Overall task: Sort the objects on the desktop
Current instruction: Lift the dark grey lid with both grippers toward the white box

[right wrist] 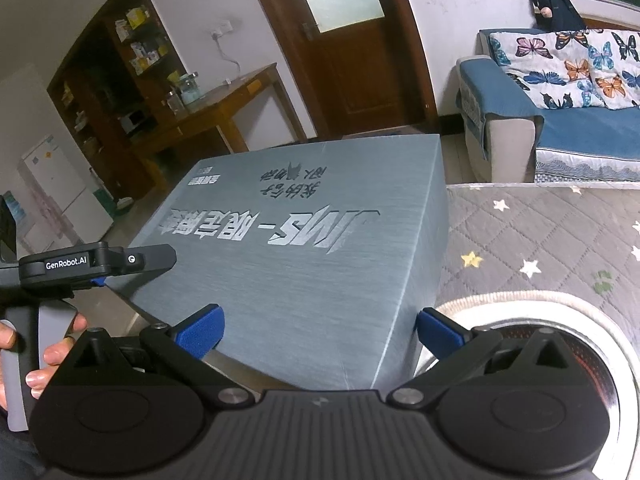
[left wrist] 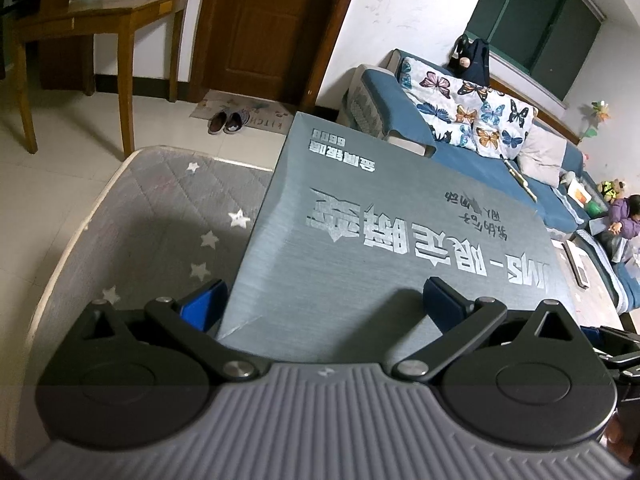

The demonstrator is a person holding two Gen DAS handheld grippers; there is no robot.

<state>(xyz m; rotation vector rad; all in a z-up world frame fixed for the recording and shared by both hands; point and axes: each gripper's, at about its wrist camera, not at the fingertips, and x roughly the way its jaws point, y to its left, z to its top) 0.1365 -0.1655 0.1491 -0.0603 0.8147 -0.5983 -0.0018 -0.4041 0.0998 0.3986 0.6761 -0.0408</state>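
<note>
A large grey-blue cardboard box (left wrist: 392,236) with white printed lettering fills the middle of both views; it also shows in the right wrist view (right wrist: 304,248). My left gripper (left wrist: 324,304) has its jaws spread wide across the box's near corner, blue pads on either side of it. My right gripper (right wrist: 318,330) also has its jaws spread wide around the box's near corner, pads at its sides. The left gripper's body (right wrist: 96,264) shows at the box's left edge in the right wrist view, held by a hand.
A grey quilted star-pattern cover (left wrist: 160,224) lies under the box, also seen in the right wrist view (right wrist: 540,240). A round white-rimmed object (right wrist: 560,344) sits at lower right. A blue sofa with butterfly cushion (left wrist: 460,120), wooden table (left wrist: 100,16) and door stand behind.
</note>
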